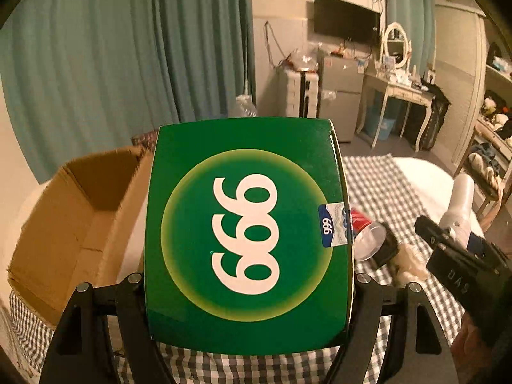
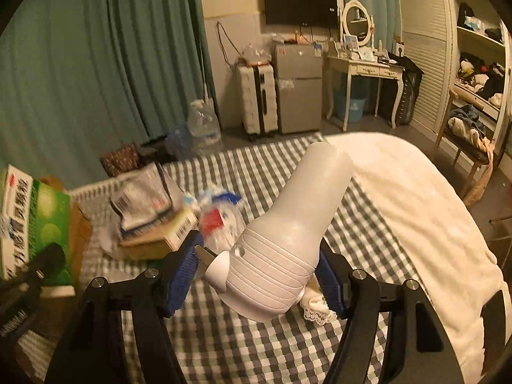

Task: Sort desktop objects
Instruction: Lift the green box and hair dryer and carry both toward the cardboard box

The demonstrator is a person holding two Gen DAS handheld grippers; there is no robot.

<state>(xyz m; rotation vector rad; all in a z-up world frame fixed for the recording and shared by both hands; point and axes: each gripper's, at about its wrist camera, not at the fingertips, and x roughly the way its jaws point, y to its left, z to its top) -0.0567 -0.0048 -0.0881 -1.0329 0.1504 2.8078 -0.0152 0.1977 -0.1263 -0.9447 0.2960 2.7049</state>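
Observation:
My left gripper [image 1: 249, 280] is shut on a green carton [image 1: 246, 233] printed with white digits, and the carton fills the middle of the left wrist view, lifted above the checked cloth [image 1: 384, 185]. My right gripper [image 2: 259, 272] is shut on a white plastic bottle [image 2: 297, 224], its blue pads [image 2: 182, 272] pressing the ribbed body. The bottle's neck points up and away. From the left wrist the right gripper [image 1: 460, 256] and the bottle [image 1: 457, 204] show at the right. The green carton [image 2: 35, 224] appears at the left edge of the right wrist view.
An open cardboard box [image 1: 80, 217] stands left of the carton. A red can [image 1: 368, 233] lies on its side on the cloth. Packets and small boxes [image 2: 150, 204] and a plastic bag [image 2: 217, 220] lie piled at the left. A white blanket [image 2: 416, 217] covers the right.

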